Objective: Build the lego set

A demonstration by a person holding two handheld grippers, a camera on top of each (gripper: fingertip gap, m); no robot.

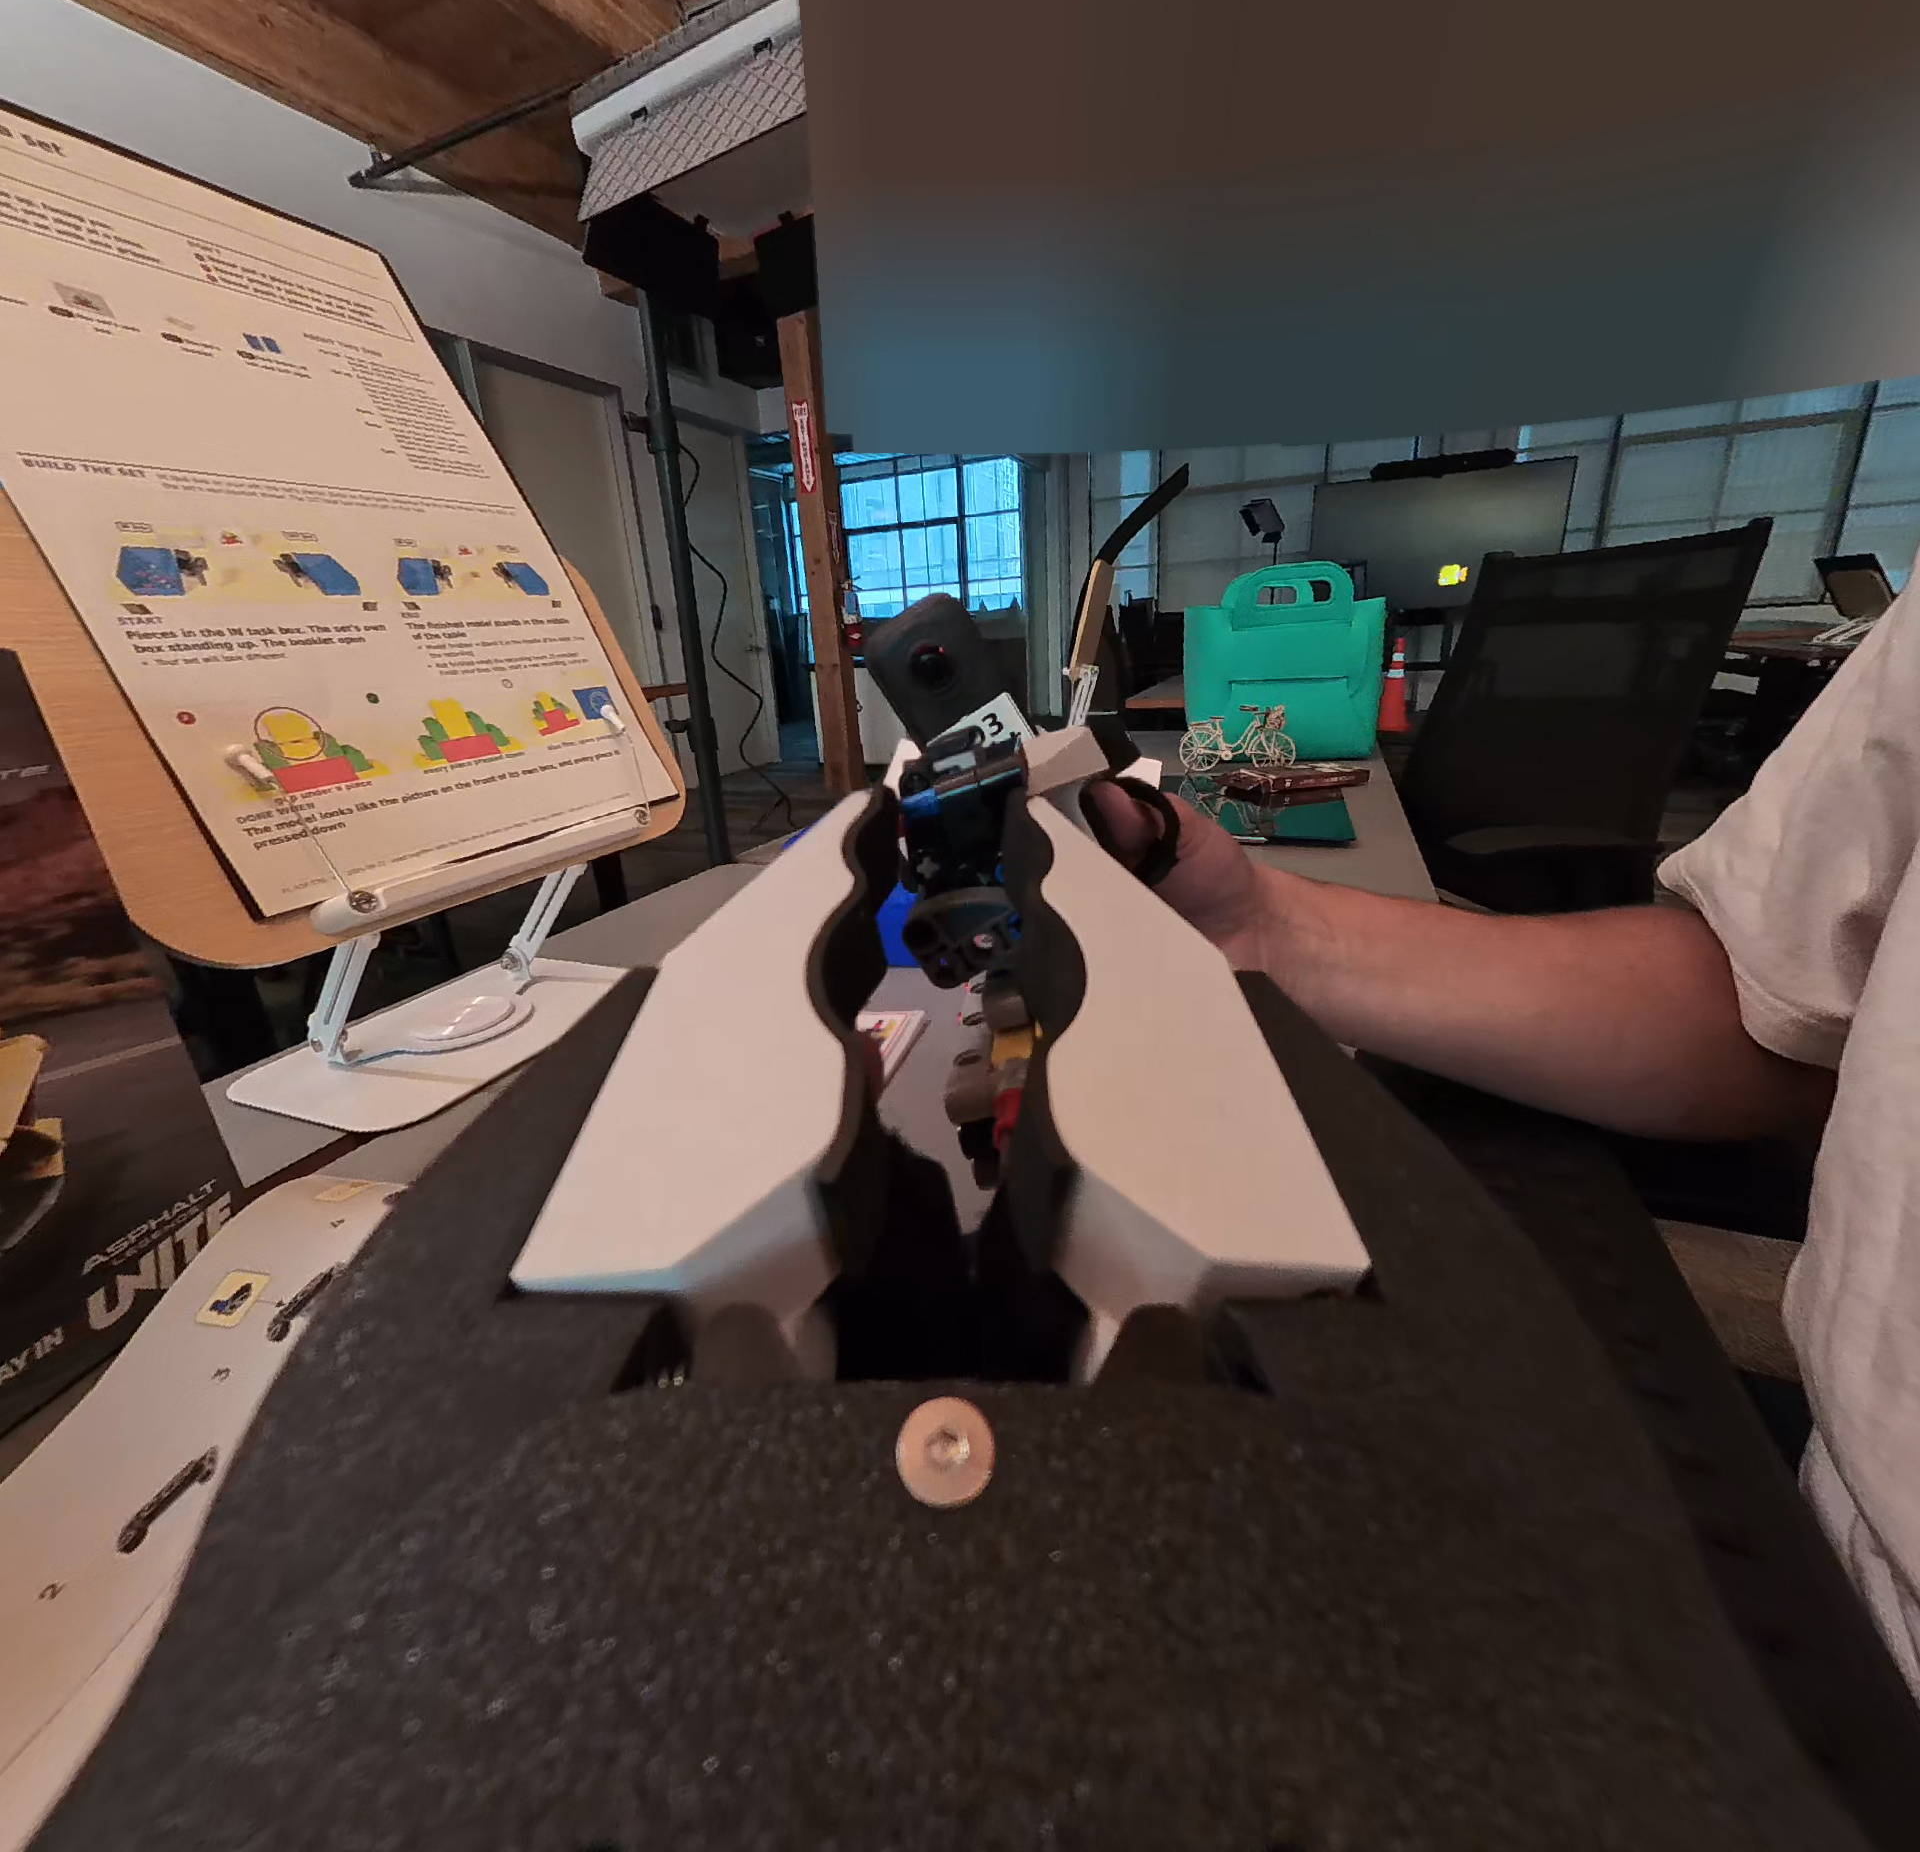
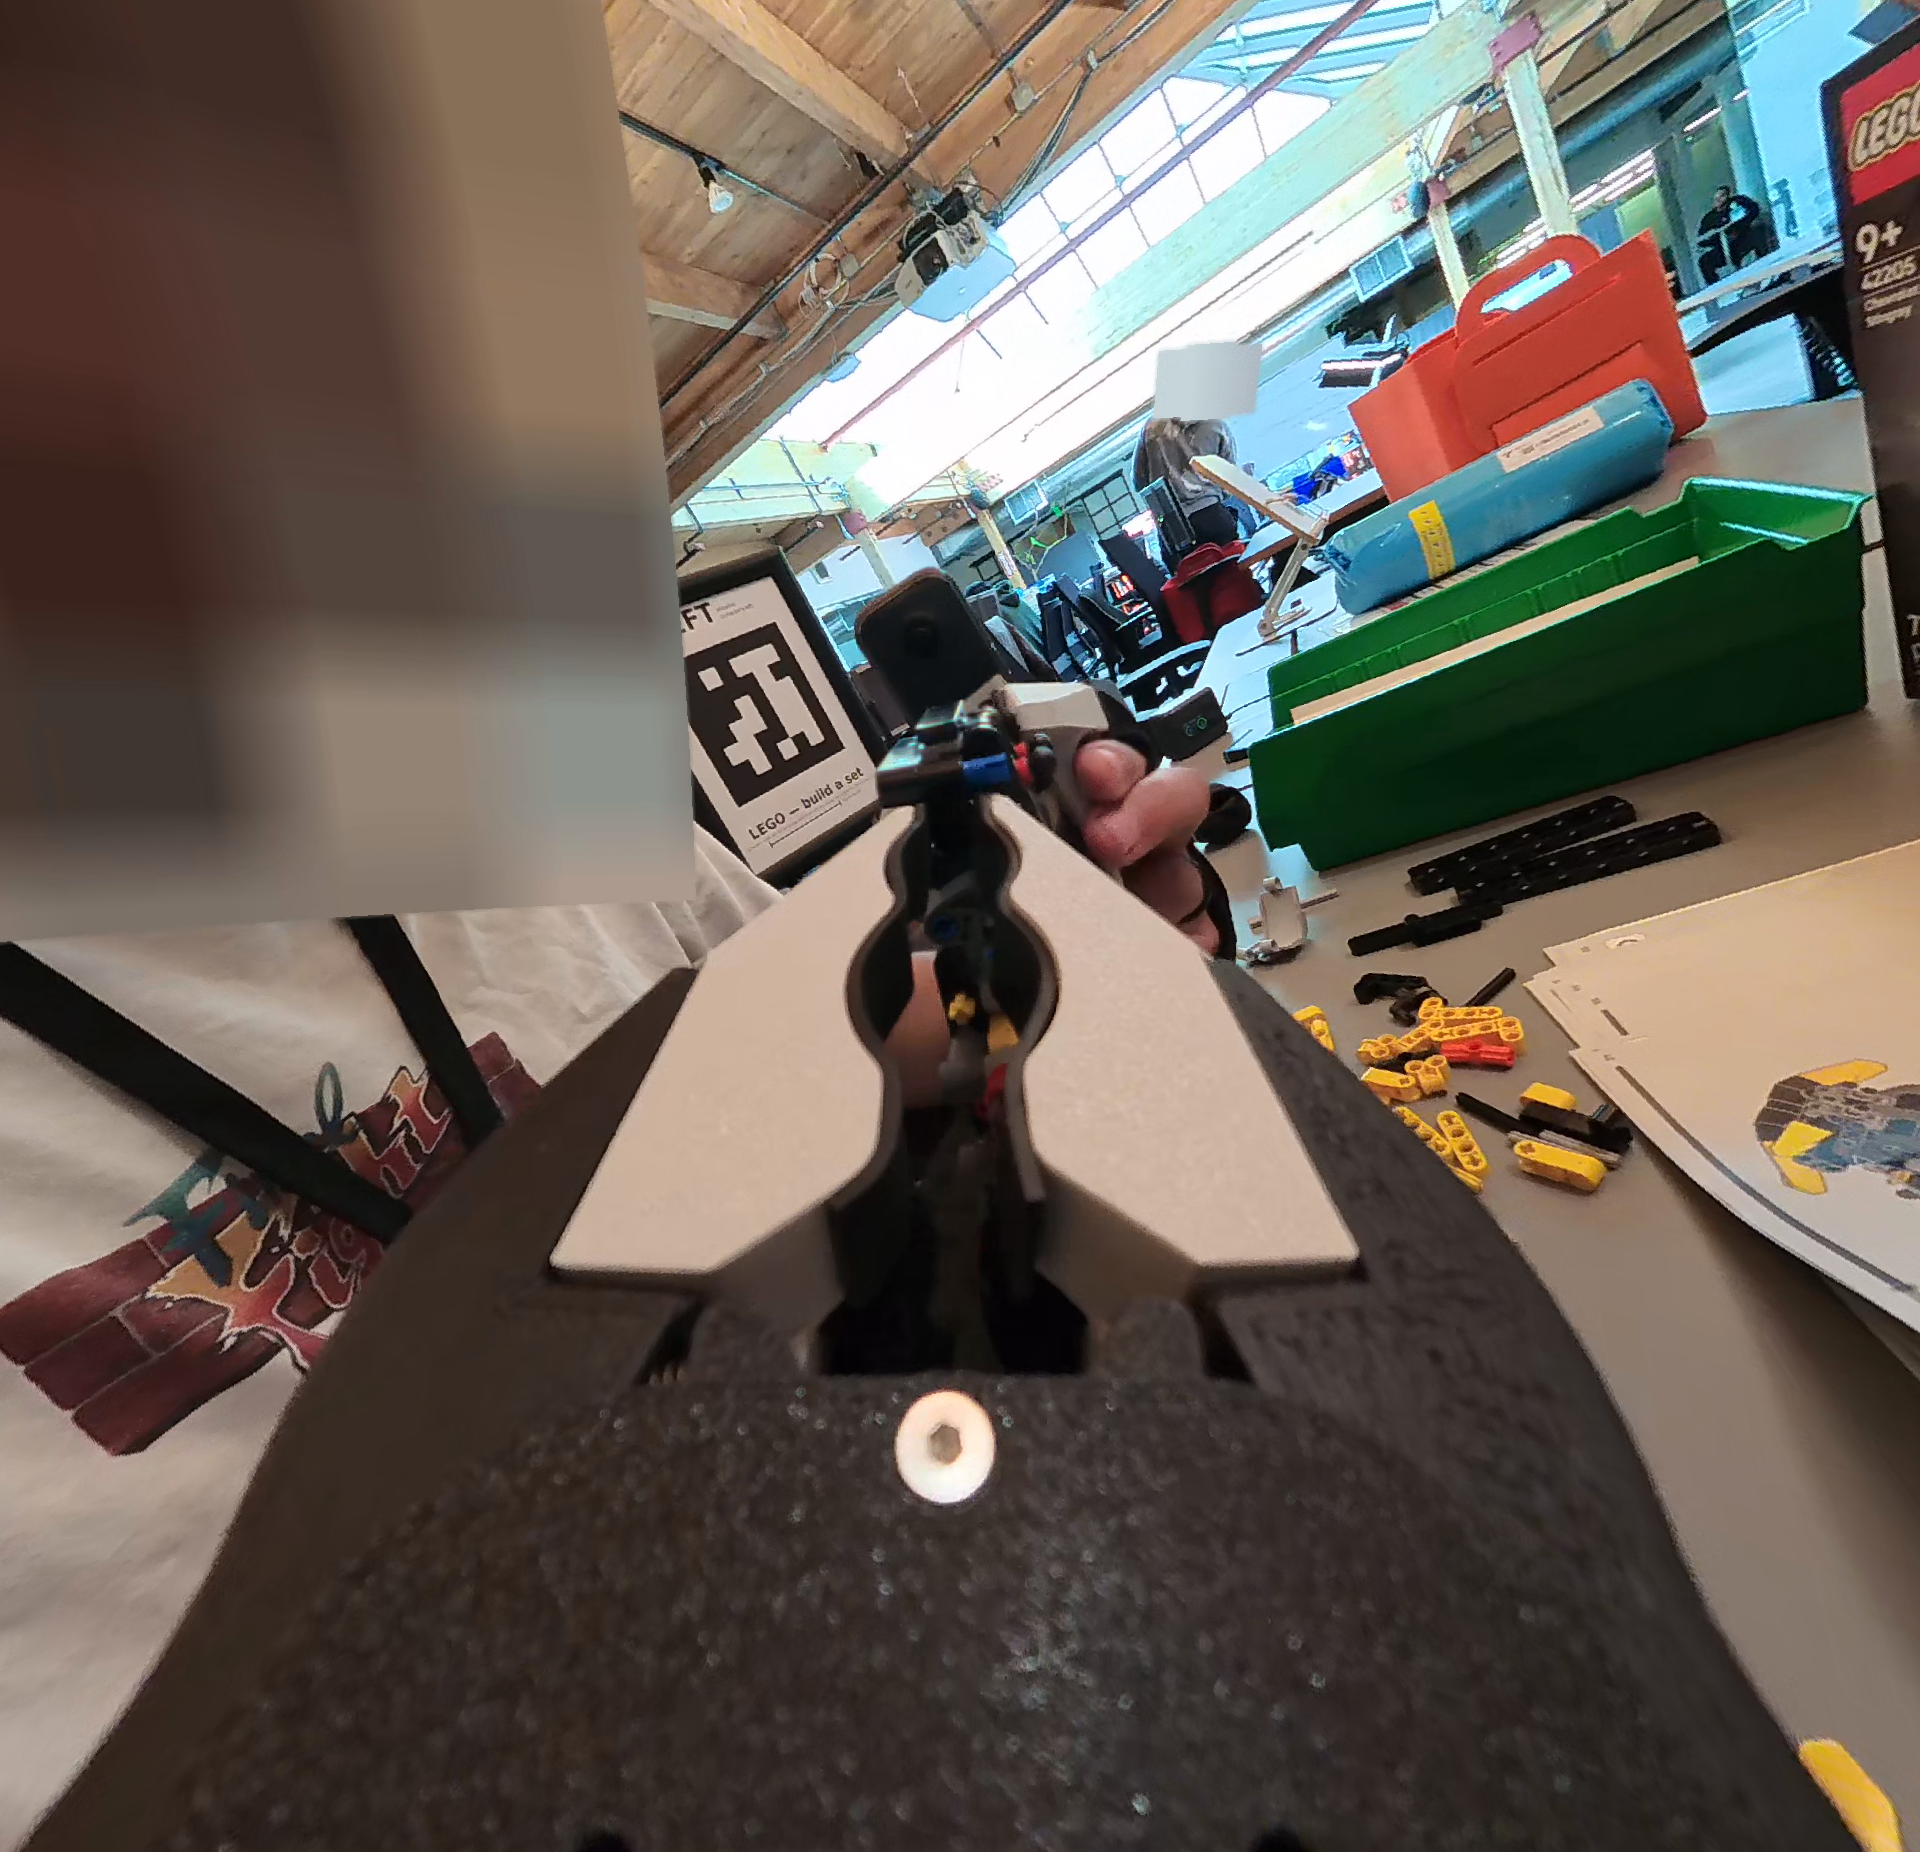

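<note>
The green bin [image 2: 1558,680] stood on the surface [image 2: 1766,867] at two o'clock of the right tool [image 2: 948,815], with only a white sheet showing inside. Loose yellow pieces [image 2: 1444,1064] lay at three o'clock beside the booklet [image 2: 1766,1096]. The half-built model [image 1: 961,867] hung lifted between both tools, its long axis running along their fingers at twelve o'clock. The left tool [image 1: 956,826] pinched one end and the right tool the other (neither hand looked nearer), so I judged the next press would act along that axis.

Wrist cameras face each other closely, sharing the lego assembly [image 1: 961,867].
</note>
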